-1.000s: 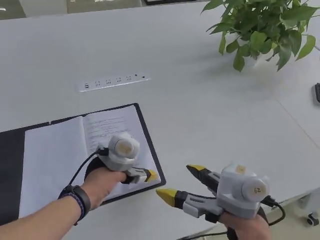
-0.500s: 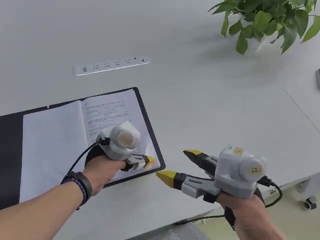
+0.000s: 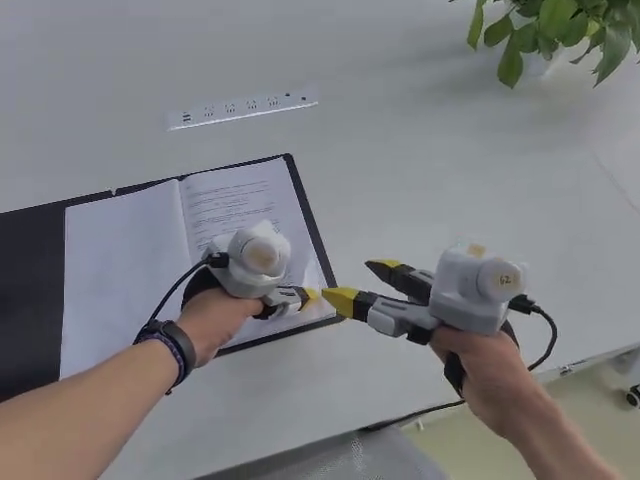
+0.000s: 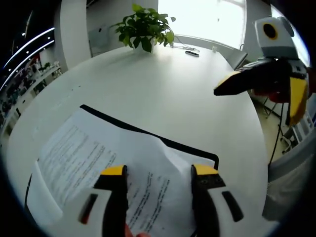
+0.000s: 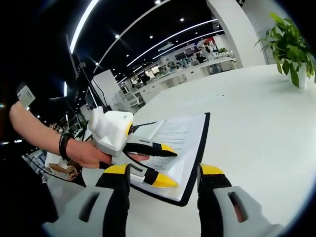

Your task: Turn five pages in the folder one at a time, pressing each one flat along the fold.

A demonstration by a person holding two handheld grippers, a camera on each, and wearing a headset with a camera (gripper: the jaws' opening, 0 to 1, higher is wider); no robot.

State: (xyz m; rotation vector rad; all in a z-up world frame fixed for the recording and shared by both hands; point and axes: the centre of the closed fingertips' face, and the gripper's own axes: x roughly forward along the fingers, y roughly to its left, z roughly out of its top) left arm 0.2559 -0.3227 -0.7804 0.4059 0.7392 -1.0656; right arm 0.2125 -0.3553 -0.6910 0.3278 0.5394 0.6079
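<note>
The white table (image 3: 420, 180) spread wide under your hands. On it, toward your left, the black folder (image 3: 25, 290) lay open and flat. Its left page (image 3: 120, 270) was blank. Its right page (image 3: 240, 205) carried printed lines. At the far right of the table stood a leafy green plant (image 3: 545, 30), well apart from the folder.

You held the left gripper (image 3: 298, 298) over the lower right corner of the printed page, and its jaws were spread. From the left gripper view the paper bulged up a little between those jaws near the folder's edge. I could not tell whether either jaw touched the sheet.

You held the right gripper (image 3: 362, 283) above bare table just beside the folder's lower right corner. Its jaws were also spread wide, with nothing between them, and their yellow tips pointed toward the left gripper. The nearer tip came very close to the left gripper's own tip.

A white power strip (image 3: 243, 107) lay beyond the folder's top edge, apart from it. You wore a dark wristband (image 3: 170, 345) on your left wrist.
</note>
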